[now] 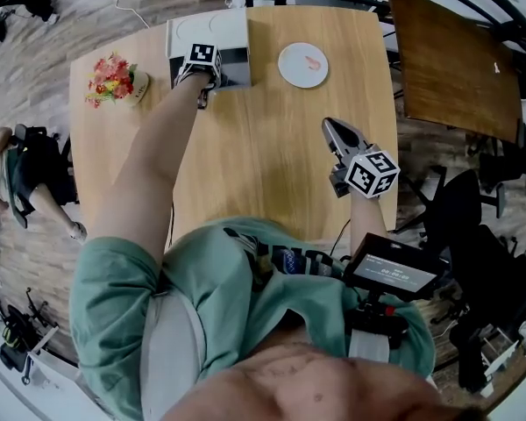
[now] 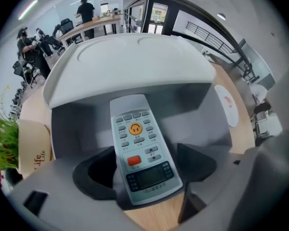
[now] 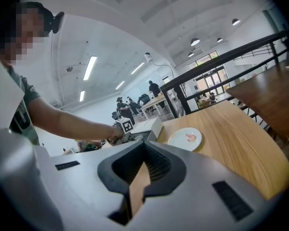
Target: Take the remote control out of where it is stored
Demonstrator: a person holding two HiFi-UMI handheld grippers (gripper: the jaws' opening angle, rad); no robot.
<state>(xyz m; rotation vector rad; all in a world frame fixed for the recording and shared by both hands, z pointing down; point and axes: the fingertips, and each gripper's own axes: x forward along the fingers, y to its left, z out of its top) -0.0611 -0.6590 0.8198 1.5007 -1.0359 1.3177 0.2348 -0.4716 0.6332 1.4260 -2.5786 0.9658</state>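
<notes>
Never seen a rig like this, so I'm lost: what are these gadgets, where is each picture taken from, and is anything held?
No robot: a person holds a two-jaw gripper in each hand. The head view looks down from their head at a wooden table with a grey box, a white plate and potted flowers. The other pictures come from cameras on the grippers. The left gripper is at the box, jaws apart around a remote control lying in its opening, not gripping it. The right gripper hovers above the table, shut and empty.
</notes>
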